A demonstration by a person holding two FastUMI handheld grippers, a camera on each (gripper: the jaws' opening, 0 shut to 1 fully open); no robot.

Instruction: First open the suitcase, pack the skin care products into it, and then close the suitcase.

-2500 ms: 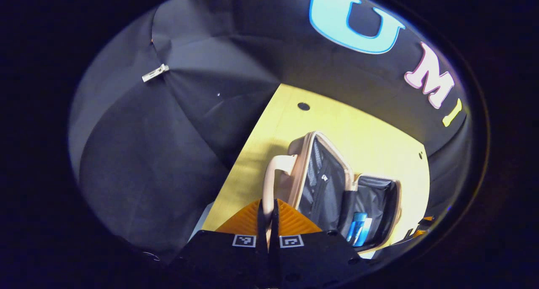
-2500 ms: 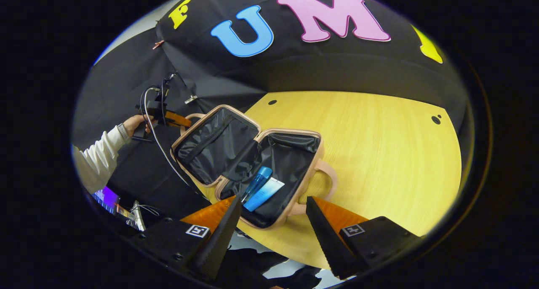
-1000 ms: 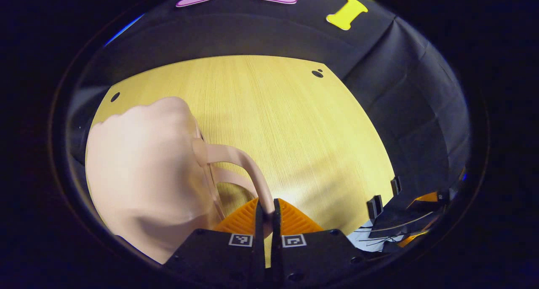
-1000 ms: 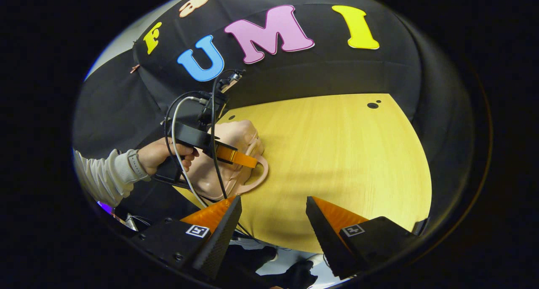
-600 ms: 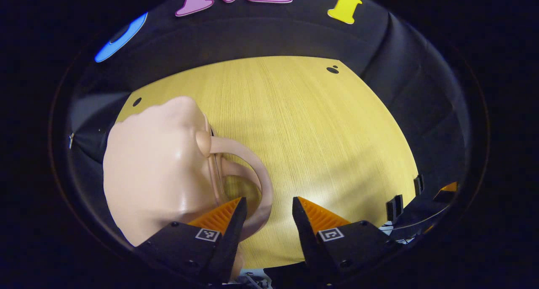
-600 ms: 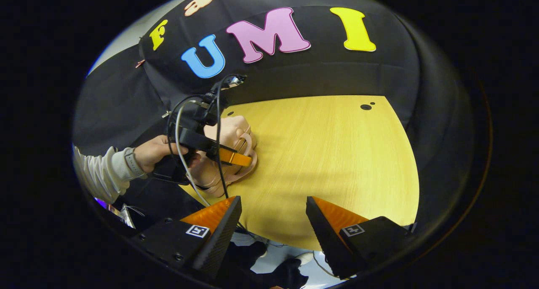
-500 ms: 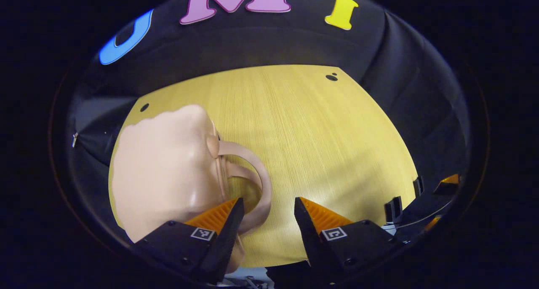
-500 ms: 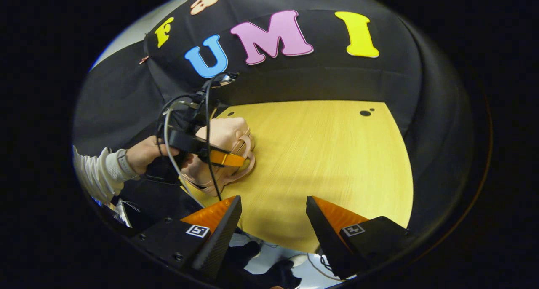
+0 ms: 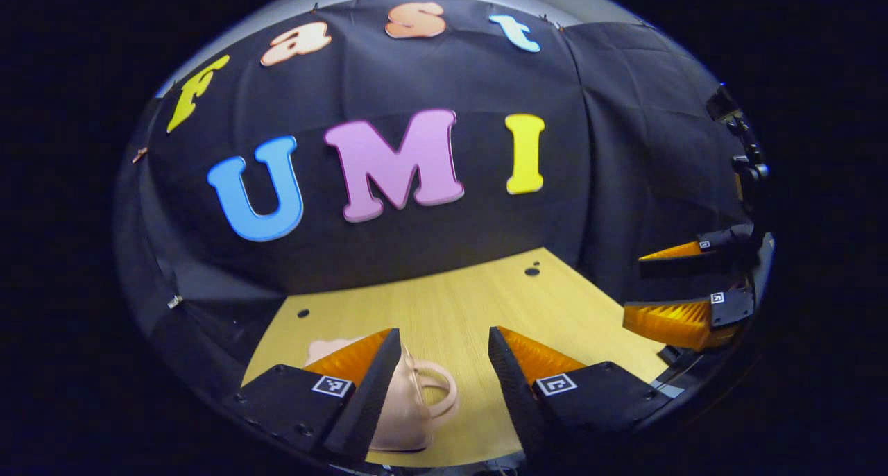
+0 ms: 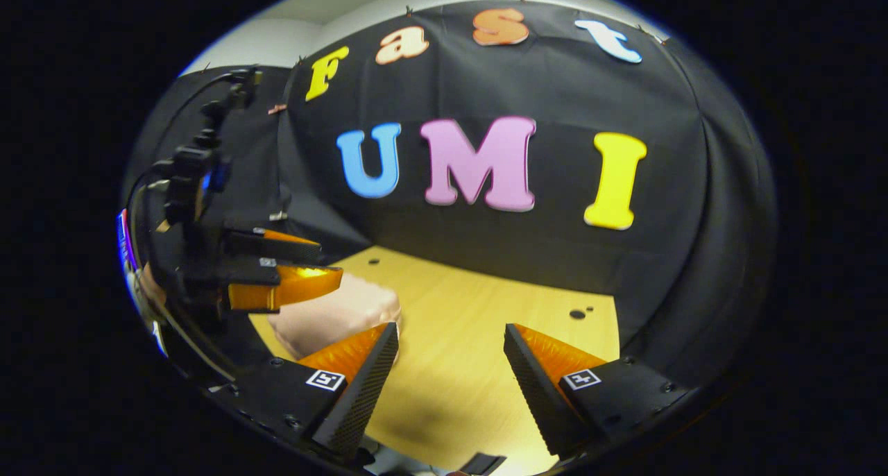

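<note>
orange ribbed tongs (image 9: 438, 354), black marker-tagged mounts

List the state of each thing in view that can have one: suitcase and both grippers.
suitcase: closed, lying on the table, handle free
left gripper: open, empty, raised above the suitcase
right gripper: open, empty, over bare table

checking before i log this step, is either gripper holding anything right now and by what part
Nothing is held. The left gripper and right gripper are both open, clear of the closed suitcase.

Left hand-held gripper (image 9: 442, 354) released, lifted off closed suitcase (image 9: 409, 413).
</note>
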